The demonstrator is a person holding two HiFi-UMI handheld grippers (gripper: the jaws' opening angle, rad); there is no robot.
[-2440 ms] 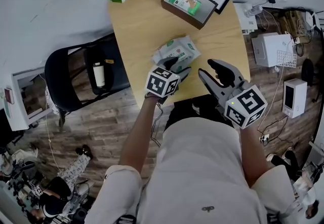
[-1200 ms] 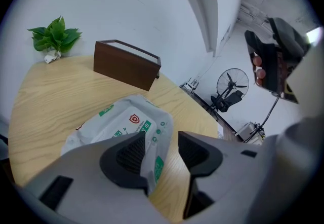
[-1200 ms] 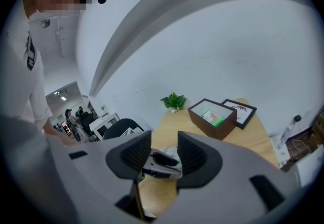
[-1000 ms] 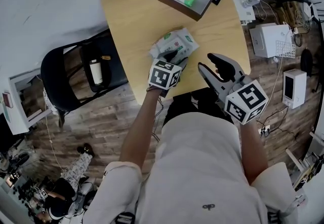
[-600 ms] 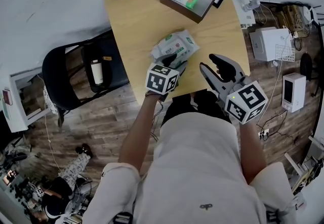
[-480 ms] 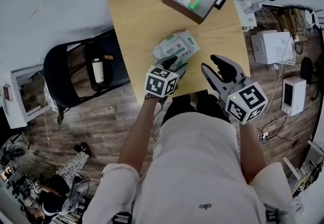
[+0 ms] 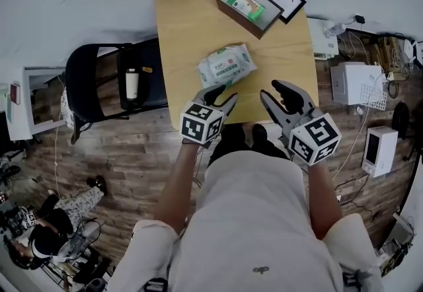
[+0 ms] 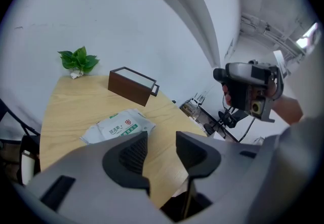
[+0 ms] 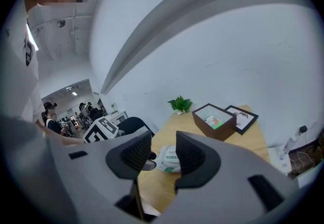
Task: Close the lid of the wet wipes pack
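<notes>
The wooden surface (image 7: 192,26) is mostly bare, and the wet wipes pack (image 7: 227,65) lies flat near its middle, well clear of the brown box (image 7: 250,6) at the far end. My left gripper (image 7: 220,94) hangs over the near edge just short of the pack. Its fingers have just been closing a little, but they are apart and nothing is between them. My right gripper (image 7: 276,94) sits beside it, fingers spread and empty too.

The lid (image 8: 124,125) on the pack's top face looks flat from here, though I cannot tell whether it is sealed. To finish well, I judge I should bring one fingertip down flat on the middle of the lid and press along its length. The soft pack may slide or buckle, so the other gripper should steady its near end.
</notes>
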